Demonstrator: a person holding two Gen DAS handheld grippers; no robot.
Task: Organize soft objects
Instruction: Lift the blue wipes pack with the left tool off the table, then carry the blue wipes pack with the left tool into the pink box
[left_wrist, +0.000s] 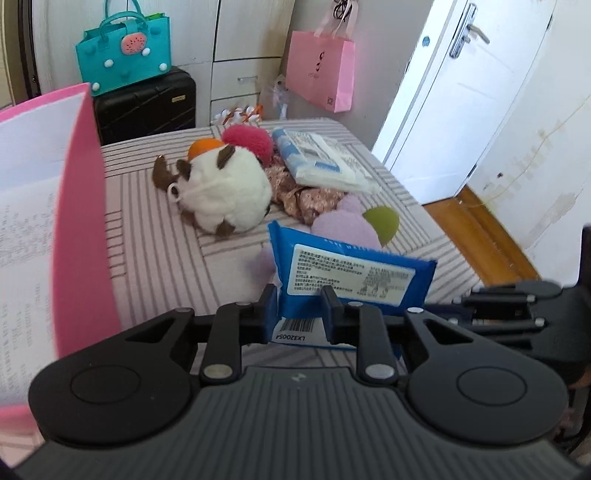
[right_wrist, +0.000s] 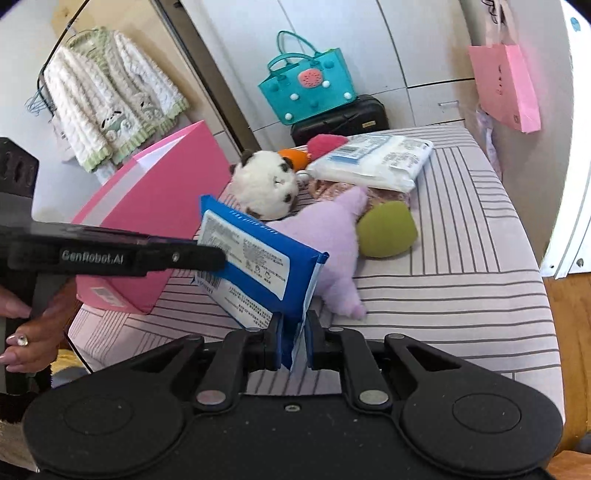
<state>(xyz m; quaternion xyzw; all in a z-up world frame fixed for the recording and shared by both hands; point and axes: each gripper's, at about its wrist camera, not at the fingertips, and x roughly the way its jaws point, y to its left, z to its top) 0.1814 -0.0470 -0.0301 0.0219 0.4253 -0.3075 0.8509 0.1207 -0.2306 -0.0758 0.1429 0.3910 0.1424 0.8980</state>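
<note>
A blue wipes pack (left_wrist: 351, 273) stands lifted over the striped pink bed cover (left_wrist: 147, 243). My left gripper (left_wrist: 299, 310) is shut on its lower edge by the barcode. In the right wrist view my right gripper (right_wrist: 295, 347) is shut on the blue wipes pack (right_wrist: 258, 258) at its sealed end, and one left finger (right_wrist: 184, 254) presses its label side. Behind lie a white and brown plush (left_wrist: 225, 192), a purple plush (right_wrist: 328, 236), a green cushion (right_wrist: 386, 229), a white tissue pack (left_wrist: 325, 162), a red pompom (left_wrist: 247, 138) and floral cloth (left_wrist: 306, 199).
An open pink box (left_wrist: 85, 221) stands at the bed's left. A teal bag (left_wrist: 125, 51) sits on a black suitcase (left_wrist: 147, 107) by the wardrobe. A pink paper bag (left_wrist: 321, 70) hangs near the white door (left_wrist: 454, 96). A hand (right_wrist: 26, 332) holds the left gripper.
</note>
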